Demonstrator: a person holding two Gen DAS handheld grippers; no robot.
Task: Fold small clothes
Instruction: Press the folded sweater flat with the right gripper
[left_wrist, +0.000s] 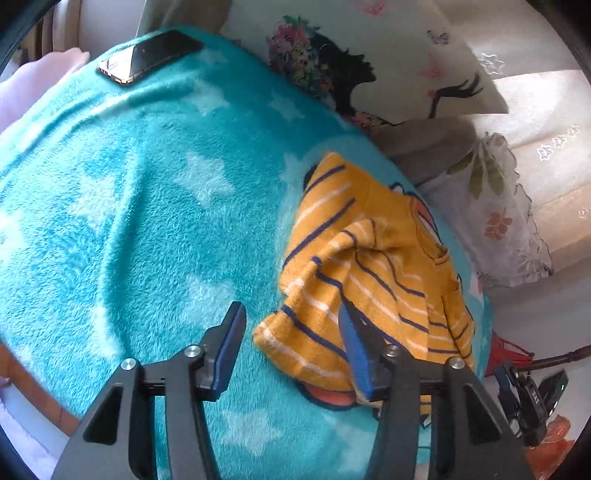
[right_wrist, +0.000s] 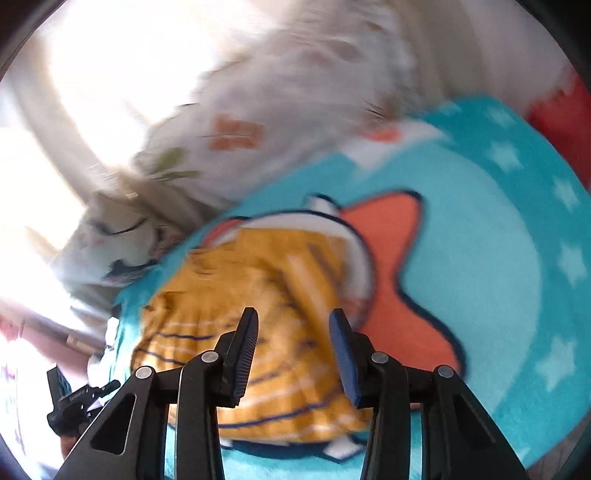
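Both grippers, left gripper and right gripper, hang apart, holding nothing. The striped shirt lies bunched, roughly folded on the blanket; it likely needs tidying.

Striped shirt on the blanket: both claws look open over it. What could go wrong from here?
1. The shirt lies bunched and creased, with neither left claw nor right claw gripping it; a pinch now may catch several layers and fold crooked.
2. It sits near the edge of the blanket, so a tug could drag it off.
3. The phone rests on the same blanket; pulling the fleece may shift it.
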